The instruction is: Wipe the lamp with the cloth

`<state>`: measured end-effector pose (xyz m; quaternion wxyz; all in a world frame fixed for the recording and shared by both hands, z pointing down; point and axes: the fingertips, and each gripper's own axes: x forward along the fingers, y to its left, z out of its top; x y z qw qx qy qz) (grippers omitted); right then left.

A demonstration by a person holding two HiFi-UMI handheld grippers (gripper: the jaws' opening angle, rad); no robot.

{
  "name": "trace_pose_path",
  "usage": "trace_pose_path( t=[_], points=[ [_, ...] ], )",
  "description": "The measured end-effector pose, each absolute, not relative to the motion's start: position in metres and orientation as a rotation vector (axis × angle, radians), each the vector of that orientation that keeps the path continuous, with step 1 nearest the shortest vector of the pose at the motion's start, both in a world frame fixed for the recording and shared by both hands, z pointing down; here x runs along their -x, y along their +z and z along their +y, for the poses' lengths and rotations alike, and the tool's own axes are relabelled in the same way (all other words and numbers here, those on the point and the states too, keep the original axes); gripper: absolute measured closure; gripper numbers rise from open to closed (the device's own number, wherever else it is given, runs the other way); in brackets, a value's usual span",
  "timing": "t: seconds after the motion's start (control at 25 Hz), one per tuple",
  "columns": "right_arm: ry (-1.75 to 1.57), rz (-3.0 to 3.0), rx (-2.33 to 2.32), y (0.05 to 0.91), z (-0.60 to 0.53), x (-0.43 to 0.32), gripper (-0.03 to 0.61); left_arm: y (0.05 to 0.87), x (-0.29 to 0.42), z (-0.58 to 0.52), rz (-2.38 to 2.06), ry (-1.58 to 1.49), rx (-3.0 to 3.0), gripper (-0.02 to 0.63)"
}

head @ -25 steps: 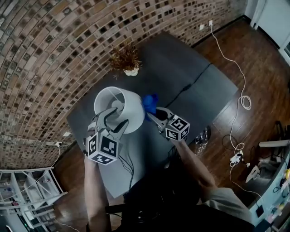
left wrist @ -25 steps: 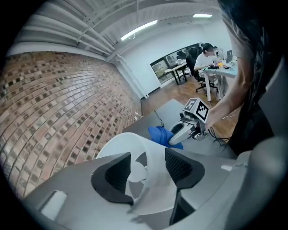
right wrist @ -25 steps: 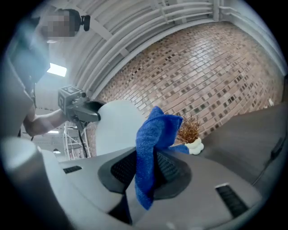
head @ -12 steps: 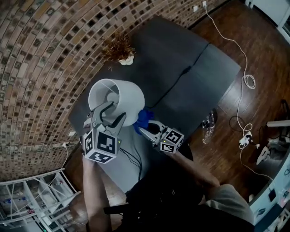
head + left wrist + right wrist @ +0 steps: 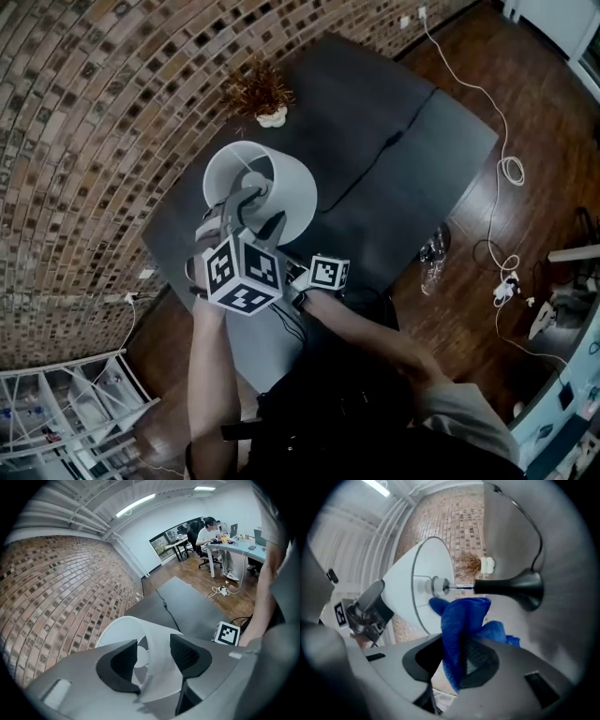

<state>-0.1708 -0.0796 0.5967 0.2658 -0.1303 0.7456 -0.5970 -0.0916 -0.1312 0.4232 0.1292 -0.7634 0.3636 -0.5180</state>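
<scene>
Okay so left hand-held gripper (image 5: 152, 656), jaws half-open and just closing, straddles the rim of the lampshade (image 5: 117, 627); right hand-held gripper (image 5: 457, 660) pinches the blue cloth (image 5: 464, 620) by the lamp stem (image 5: 487, 587). Dark worktop (image 5: 394, 112), brick wall (image 5: 75, 141) at 10 o'clock.

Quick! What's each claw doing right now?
Left claw: open, just been closing around the lampshade edge, not squeezing it yet.
Right claw: closed, holding the blue cloth.
</scene>
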Motion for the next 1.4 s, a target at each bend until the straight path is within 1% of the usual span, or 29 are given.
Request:
trace_pose_path(
  t=[0.08, 0.16, 0.36, 0.56, 0.76, 0.96, 1.08, 1.12, 1.2, 1.32, 1.4],
  points=[
    [-1.631, 1.855, 0.236, 0.593, -0.083, 0.172, 0.501, 0.425, 0.093, -0.13, 1.043, -1.507, 2.218, 0.396],
    [-1.593, 1.749, 0.189, 0.59, -0.086, 0.149, 0.5, 0.426, 0.095, -0.13, 1.027, -1.51, 2.229, 0.4],
    [-1.506, 1.662, 0.254, 0.578, -0.101, 0.075, 0.5, 0.424, 0.101, -0.13, 1.018, -1.496, 2.214, 0.403],
    [-1.529, 1.688, 0.348, 0.572, -0.122, 0.042, 0.5, 0.424, 0.097, -0.128, 1.031, -1.487, 2.206, 0.405],
    [-1.554, 1.679, 0.306, 0.57, -0.102, 0.066, 0.499, 0.424, 0.094, -0.126, 1.042, -1.493, 2.199, 0.402],
    [-1.663, 1.658, 0.083, 0.576, -0.075, 0.111, 0.499, 0.422, 0.1, -0.127, 1.06, -1.48, 2.209, 0.397],
    [-1.754, 1.808, -0.056, 0.576, -0.051, 0.134, 0.499, 0.423, 0.097, -0.127, 1.068, -1.477, 2.206, 0.397],
    [-1.769, 1.897, -0.026, 0.581, -0.049, 0.129, 0.499, 0.423, 0.095, -0.126, 1.069, -1.477, 2.206, 0.397],
    [-1.742, 2.093, 0.206, 0.598, -0.072, 0.093, 0.499, 0.424, 0.092, -0.125, 1.07, -1.476, 2.208, 0.397],
    [-1.459, 2.299, 0.575, 0.59, -0.149, 0.018, 0.499, 0.424, 0.088, -0.122, 1.072, -1.462, 2.199, 0.397],
    [-1.298, 2.382, 0.616, 0.576, -0.205, 0.004, 0.499, 0.423, 0.088, -0.121, 1.076, -1.444, 2.183, 0.397]
  ],
)
